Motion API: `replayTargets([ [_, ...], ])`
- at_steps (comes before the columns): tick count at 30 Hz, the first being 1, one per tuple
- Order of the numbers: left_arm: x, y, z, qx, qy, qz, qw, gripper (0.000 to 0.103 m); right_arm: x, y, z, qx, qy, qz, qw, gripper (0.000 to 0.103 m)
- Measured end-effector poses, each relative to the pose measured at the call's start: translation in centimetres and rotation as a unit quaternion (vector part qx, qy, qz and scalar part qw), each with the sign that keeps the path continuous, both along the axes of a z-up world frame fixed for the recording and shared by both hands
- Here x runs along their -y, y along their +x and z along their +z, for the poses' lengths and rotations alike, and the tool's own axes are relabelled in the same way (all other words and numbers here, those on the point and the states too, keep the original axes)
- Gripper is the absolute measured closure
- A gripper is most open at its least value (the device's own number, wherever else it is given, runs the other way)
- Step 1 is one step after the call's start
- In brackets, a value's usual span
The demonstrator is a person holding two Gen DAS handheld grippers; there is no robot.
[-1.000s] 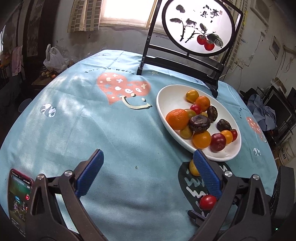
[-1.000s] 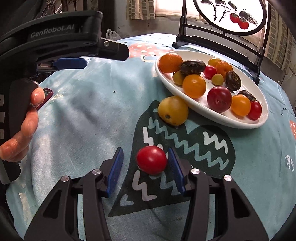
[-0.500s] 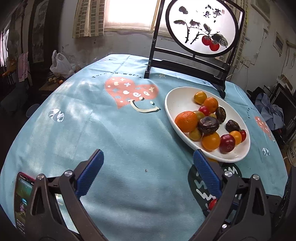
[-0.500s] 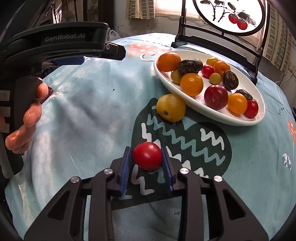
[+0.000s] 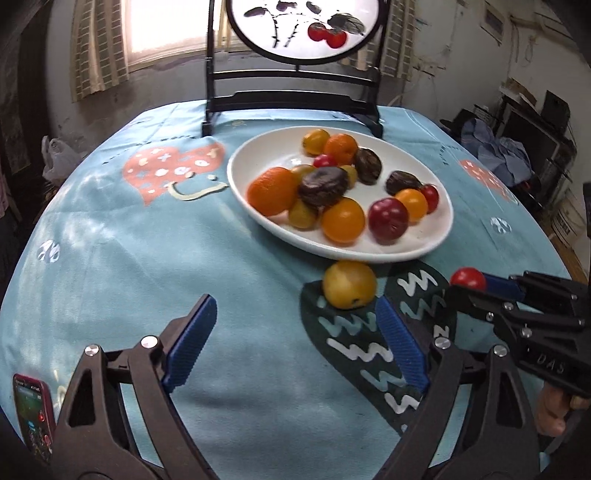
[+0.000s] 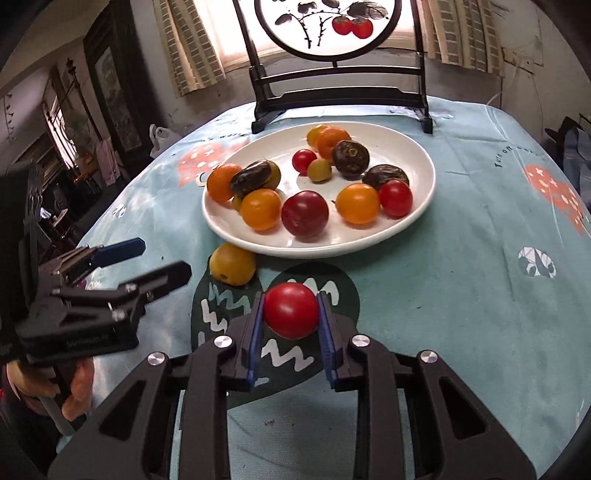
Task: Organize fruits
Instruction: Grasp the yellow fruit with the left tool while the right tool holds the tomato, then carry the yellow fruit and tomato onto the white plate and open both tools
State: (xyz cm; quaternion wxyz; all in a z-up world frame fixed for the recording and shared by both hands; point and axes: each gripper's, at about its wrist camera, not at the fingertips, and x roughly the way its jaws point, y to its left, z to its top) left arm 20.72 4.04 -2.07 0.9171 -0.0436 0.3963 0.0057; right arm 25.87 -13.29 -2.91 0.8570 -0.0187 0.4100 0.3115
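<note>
1. between the blue ribbed pads of the right hand-held gripper (image 6: 291, 314) sits a small round glossy red tomato (image 6: 291, 310), pinched on both sides and held over the dark patch with white zigzags printed on the cloth.
2. the same red tomato (image 5: 468, 278) shows in the left wrist view at the tip of the right hand-held gripper (image 5: 471, 282), off to the right and near the front edge of the plate.
3. the left hand-held gripper (image 5: 295, 345) is spread wide, nothing between its blue pads, poised above the light blue printed tablecloth (image 5: 110, 258) that covers the round worktop.
4. a round yellow fruit with a dark spot (image 5: 349, 284) lies on the cloth just beside the front rim of the plate, close to the left hand-held gripper's right finger; whether it touches the rim cannot be told.
5. the wide oval white plate (image 6: 424, 173) carries a heap of fruit: oranges, small yellow ones, a dark red plum, red tomatoes and dark wrinkled brown ones.
6. behind the plate stands a black wooden frame holding a round white painted screen with red fruit on it (image 6: 328, 26).
7. a phone in a red case (image 5: 33, 417) lies at the near left edge of the worktop, its screen lit.
</note>
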Motion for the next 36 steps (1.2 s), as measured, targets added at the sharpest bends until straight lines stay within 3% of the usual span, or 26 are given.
replayTargets([
  [9, 3.4, 2.8, -1.8, -0.023, 0.033, -0.027, 0.9988, 0.014, 1.2, 0.3, 0.3, -0.011, 0.011, -0.020, 1.000, 0.075],
  [27, 3.4, 4.5, -2.9, -0.038, 0.029, -0.016, 0.9987, 0.055, 1.1, 0.3, 0.0, -0.011, -0.001, -0.023, 1.000, 0.076],
  [29, 3.8, 4.3, -2.8, -0.034, 0.036, -0.022, 0.9985, 0.063, 1.1, 0.4, -0.2, -0.013, -0.003, -0.024, 1.000, 0.076],
  [36, 3.8, 3.0, -2.2, -0.022, 0.040, -0.019, 0.9988, 0.064, 0.8, 0.1, -0.3, -0.007, -0.011, -0.018, 1.000, 0.076],
])
